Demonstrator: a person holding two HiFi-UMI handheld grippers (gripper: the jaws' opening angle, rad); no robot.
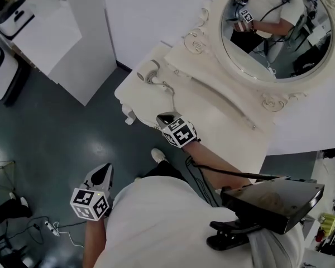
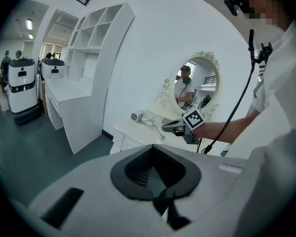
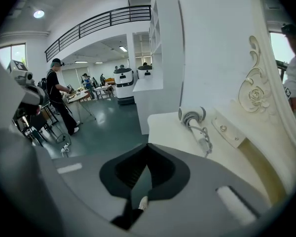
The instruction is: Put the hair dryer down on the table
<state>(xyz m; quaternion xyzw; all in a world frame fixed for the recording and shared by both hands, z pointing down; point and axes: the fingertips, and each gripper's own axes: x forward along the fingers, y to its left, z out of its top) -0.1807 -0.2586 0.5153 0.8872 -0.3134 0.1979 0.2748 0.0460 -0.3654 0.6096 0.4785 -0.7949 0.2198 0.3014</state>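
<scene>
The hair dryer is seen lying on the table, a smooth pale barrel with a rounded end. It rests at the corner well beyond the tips of the right gripper, and nothing is touching it. Its grey cord is trailed in loose loops from it back toward that gripper. The table top is glossy cream with a curved edge. Past the right gripper an oval mirror is set in a frame carved with scrolls and rosettes.

The right gripper, a matte grey shell with a black-and-white marker cube, is held above the table's near edge with its jaws clenched on nothing. The left gripper is held low over the shiny dark floor, well away from the table, its jaws likewise pressed together and empty.

The dryer's handle cannot be made out clearly. The mirror is cut off at the top of the head view. Closed drawer fronts are seen beyond the left gripper, and their contents are hidden.
</scene>
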